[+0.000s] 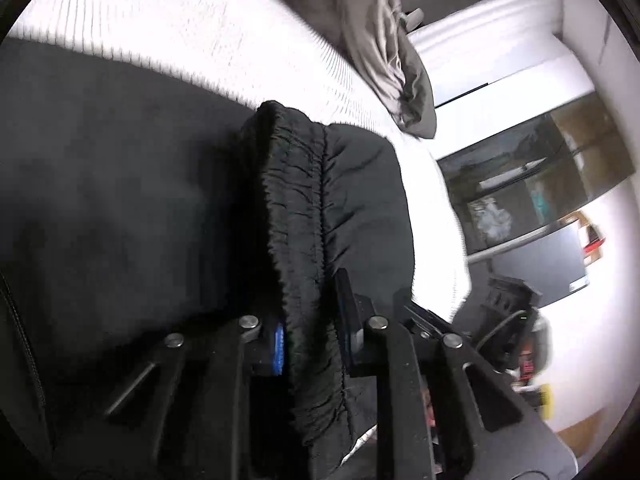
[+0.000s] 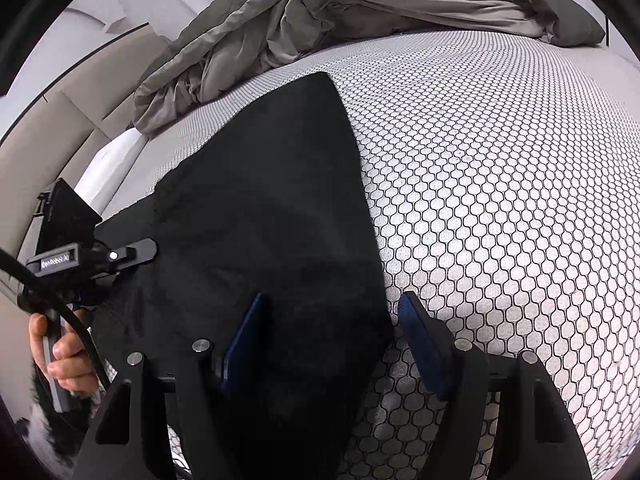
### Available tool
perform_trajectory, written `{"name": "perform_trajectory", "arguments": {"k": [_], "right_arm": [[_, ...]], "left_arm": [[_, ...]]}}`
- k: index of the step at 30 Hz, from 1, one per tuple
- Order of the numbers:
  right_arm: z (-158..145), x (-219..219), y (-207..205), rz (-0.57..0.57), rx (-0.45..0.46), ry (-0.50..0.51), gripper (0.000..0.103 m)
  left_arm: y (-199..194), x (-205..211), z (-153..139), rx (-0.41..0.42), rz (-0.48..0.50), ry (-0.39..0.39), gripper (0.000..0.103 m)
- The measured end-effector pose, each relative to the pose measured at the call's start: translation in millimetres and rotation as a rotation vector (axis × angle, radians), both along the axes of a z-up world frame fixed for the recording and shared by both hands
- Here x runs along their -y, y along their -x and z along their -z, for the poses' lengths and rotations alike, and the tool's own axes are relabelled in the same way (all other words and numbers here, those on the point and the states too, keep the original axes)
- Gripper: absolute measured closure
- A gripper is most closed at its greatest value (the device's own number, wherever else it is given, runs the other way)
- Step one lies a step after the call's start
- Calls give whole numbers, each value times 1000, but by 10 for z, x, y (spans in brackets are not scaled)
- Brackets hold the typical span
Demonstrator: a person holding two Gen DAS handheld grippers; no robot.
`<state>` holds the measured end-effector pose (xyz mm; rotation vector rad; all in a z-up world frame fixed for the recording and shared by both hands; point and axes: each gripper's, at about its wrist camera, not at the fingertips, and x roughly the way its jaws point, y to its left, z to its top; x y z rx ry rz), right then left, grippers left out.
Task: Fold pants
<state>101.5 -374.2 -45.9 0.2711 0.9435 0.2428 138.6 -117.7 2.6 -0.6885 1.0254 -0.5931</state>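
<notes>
Black pants (image 2: 264,208) lie flat on a white mattress with a honeycomb pattern (image 2: 500,200). In the left wrist view my left gripper (image 1: 312,320) is shut on the gathered elastic waistband (image 1: 304,200) of the pants and holds it lifted above the rest of the cloth (image 1: 100,200). My left gripper also shows at the left of the right wrist view (image 2: 132,252), at the pants' left edge. My right gripper (image 2: 332,320) is open, its blue pads straddling the near right edge of the pants, touching nothing I can see.
A crumpled grey duvet (image 2: 340,12) lies across the far end of the mattress, also in the left wrist view (image 1: 380,40). A beige headboard or wall panel (image 2: 60,128) runs along the left. A glass-fronted cabinet (image 1: 540,176) stands beyond the bed edge.
</notes>
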Motion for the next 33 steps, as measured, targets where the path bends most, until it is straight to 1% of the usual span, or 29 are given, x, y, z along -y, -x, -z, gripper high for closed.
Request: {"name": "perform_trajectory", "arguments": {"k": [1, 4, 6, 8, 10, 11, 13, 14, 17, 18, 20, 21, 22, 24, 25, 26, 27, 28, 29, 31, 32, 33], "right_arm": [[-33, -36, -33, -9, 2, -9, 33], [-112, -135, -37, -40, 19, -33, 33], [-150, -220, -55, -54, 24, -52, 33], [-193, -323, -87, -73, 25, -70, 33], [-211, -458, -125, -94, 24, -62, 33], [-217, -529, -141, -106, 23, -57, 33], [-194, -664, -181, -129, 10, -41, 33], [-181, -693, -186, -135, 9, -37, 33], [-134, -768, -204, -140, -2, -19, 33], [-117, -758, -202, -136, -6, -18, 33], [-104, -729, -198, -127, -11, -26, 33], [-101, -697, -188, -121, -12, -34, 33], [-106, -660, -171, -115, -11, -42, 33], [-132, -582, -124, -108, -5, -49, 33], [-144, -542, -92, -105, -1, -47, 33], [-157, -520, -58, -103, 7, -40, 33], [-179, -509, -17, -101, 16, -29, 33], [-191, -506, 25, -100, 26, -22, 33], [-222, -519, 99, -107, 54, -21, 33], [-265, -570, 176, -124, 85, -34, 33], [-284, -618, 209, -154, 89, -58, 33], [-309, -686, 245, -173, 104, -54, 34]], "left_arm": [[23, -27, -88, 27, -21, -37, 88], [82, -288, -344, 86, -90, -104, 89], [134, -531, -460, 109, -129, -140, 89], [206, -817, -520, 116, -176, -208, 89], [250, -1042, -487, 103, -210, -261, 89], [239, -1115, -420, 77, -215, -269, 89], [189, -1195, -231, 15, -196, -273, 89], [170, -1249, -156, 0, -200, -275, 88], [138, -1327, -75, -18, -187, -270, 87], [132, -1331, -75, -23, -185, -277, 83], [132, -1342, -85, -27, -213, -332, 72], [145, -1357, -81, -30, -231, -362, 61], [166, -1382, -86, -34, -245, -389, 56], [233, -1377, -169, 6, -277, -432, 56], [292, -1364, -238, 30, -302, -496, 56], [379, -1355, -330, 73, -330, -571, 56], [445, -1319, -404, 115, -340, -613, 56], [529, -1247, -484, 176, -330, -637, 56], [588, -1194, -557, 218, -301, -630, 56], [664, -1007, -607, 289, -202, -601, 50], [705, -922, -586, 313, -137, -579, 50], [711, -831, -548, 320, -79, -566, 50]]}}
